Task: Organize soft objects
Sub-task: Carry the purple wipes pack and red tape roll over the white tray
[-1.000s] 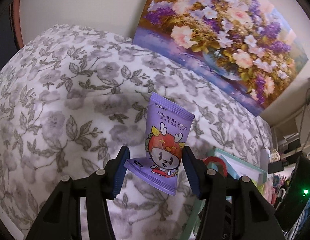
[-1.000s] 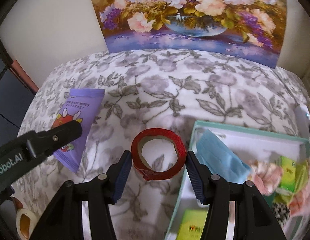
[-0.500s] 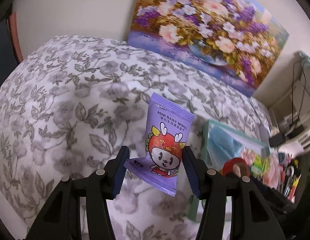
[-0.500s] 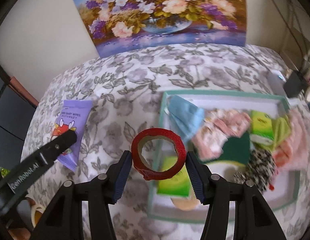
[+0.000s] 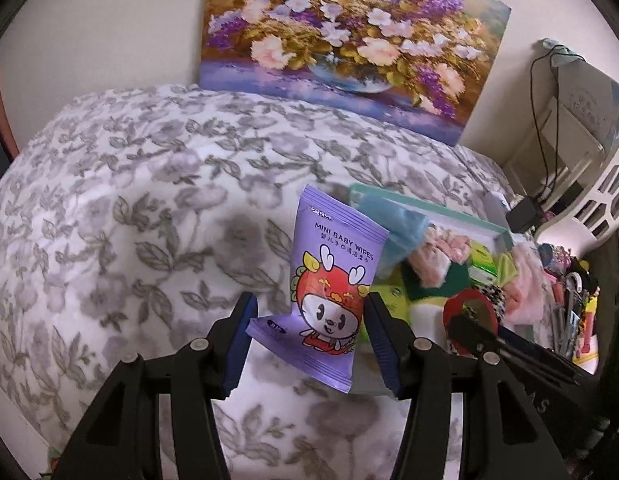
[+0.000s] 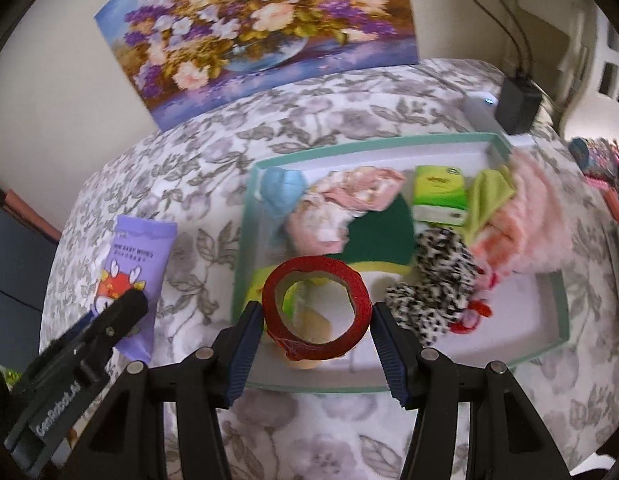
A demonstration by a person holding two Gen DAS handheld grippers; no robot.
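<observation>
My left gripper is shut on a purple pack of baby wipes, held upright above the flowered cloth just left of the tray. My right gripper is shut on a red tape roll, which hangs over the near left part of the teal-rimmed tray. The tray holds a blue cloth, pink fabrics, a green tissue pack, a spotted black-and-white piece and a fluffy pink item. In the right wrist view the wipes pack shows at left, with the left gripper's finger in front of it.
A flower painting leans against the wall behind the table. A black adapter with cables sits at the table's far right corner. A white plastic basket and cluttered small items lie to the right.
Both grippers have carried their loads to the right. The tape roll went from beside the tray to above it. The wipes pack has come next to the tray's left edge.
</observation>
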